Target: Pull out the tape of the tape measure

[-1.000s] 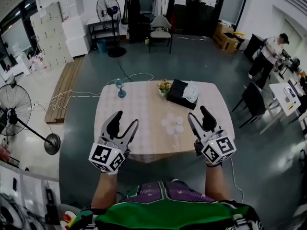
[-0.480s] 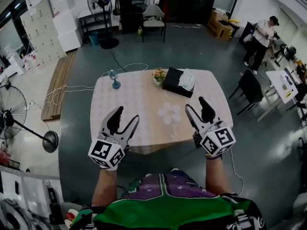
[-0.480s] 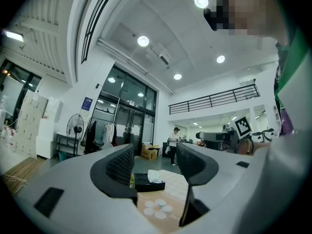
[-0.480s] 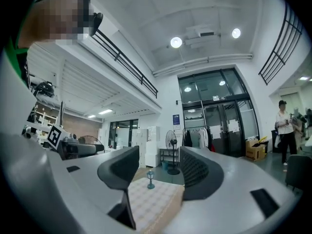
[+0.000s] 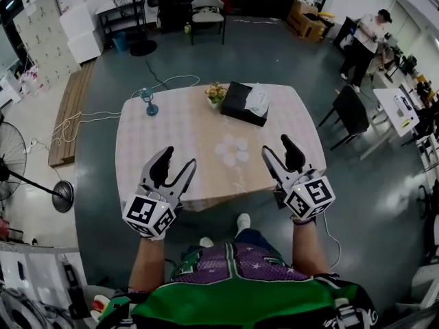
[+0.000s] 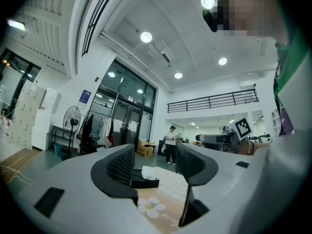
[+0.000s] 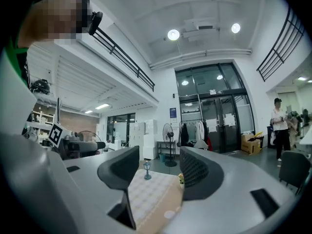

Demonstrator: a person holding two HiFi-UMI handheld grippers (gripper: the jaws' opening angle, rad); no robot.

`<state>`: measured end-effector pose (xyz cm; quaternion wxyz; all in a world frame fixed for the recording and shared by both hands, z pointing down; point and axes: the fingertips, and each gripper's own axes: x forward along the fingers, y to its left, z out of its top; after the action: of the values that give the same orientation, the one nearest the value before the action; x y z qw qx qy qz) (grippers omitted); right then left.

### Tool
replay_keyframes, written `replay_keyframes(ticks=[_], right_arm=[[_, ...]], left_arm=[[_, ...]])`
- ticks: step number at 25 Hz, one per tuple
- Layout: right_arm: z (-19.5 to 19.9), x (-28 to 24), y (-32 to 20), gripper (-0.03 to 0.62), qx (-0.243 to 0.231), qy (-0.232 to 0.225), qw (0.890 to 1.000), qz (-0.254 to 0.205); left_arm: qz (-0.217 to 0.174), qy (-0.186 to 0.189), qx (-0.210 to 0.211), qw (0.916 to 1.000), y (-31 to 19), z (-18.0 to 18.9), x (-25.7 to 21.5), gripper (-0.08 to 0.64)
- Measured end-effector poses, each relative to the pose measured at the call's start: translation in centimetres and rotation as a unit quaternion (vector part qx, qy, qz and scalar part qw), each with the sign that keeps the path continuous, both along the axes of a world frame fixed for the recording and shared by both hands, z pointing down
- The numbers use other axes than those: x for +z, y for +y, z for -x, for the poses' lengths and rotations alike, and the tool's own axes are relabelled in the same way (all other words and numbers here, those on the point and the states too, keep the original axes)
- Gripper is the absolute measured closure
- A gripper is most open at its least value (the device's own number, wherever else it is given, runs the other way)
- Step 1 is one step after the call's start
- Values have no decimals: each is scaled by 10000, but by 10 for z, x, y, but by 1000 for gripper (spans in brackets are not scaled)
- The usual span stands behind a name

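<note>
I find no tape measure in any view. My left gripper [image 5: 175,163] hovers open and empty over the near left edge of the table [image 5: 171,132], which has a checked cloth. My right gripper [image 5: 276,149] is also open and empty, level with it over the near right edge. In the left gripper view the left gripper [image 6: 155,164] frames a black tissue box [image 6: 144,177] and a cluster of white discs [image 6: 154,206]. In the right gripper view the right gripper [image 7: 158,172] frames the table [image 7: 151,194] and a small blue lamp [image 7: 147,169].
On the table stand a black tissue box [image 5: 244,103], a flower pot [image 5: 215,92], a small blue lamp [image 5: 147,102] and white discs [image 5: 233,149]. Cables [image 5: 82,125] lie on the floor left. A standing fan [image 5: 20,170], a dark chair [image 5: 350,112] and a person [image 5: 367,36] surround it.
The head view has shifted, so the table sits higher and further left in the picture. Both grippers keep the same open pose in front of me. My shoes now show below the table edge.
</note>
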<state>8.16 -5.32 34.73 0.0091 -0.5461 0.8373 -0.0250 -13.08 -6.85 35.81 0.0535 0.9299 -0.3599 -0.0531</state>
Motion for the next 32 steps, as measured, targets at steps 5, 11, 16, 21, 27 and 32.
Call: replay_keyframes(ticks=[5,11,16,21,27,32], right_arm=[[-13,5,-21,342,-177,-2,9998,49],[-47,-1,-57,342,-429,-32,9991,0],[-71,11,-92,342,-784,123,9967,193],[-90,22,-121,342,-1091,187,9934,297],[-102,47,-148,342,-1471,329,9873,496],[-114,83,-161,342,-1754,388,9808,762]], left_arm=[[92,-16,-92,9999,-20,-18,8,285],[90,-83,-244,9996,-44,-54,4,287],[37,-42,-446,9990,-74,-86,1,296],[110,-177,-608,9979,-95,-115,6,295],[175,-288,-808,9962,-113,-141,23,295],[320,-421,-963,9939,-118,-164,47,295]])
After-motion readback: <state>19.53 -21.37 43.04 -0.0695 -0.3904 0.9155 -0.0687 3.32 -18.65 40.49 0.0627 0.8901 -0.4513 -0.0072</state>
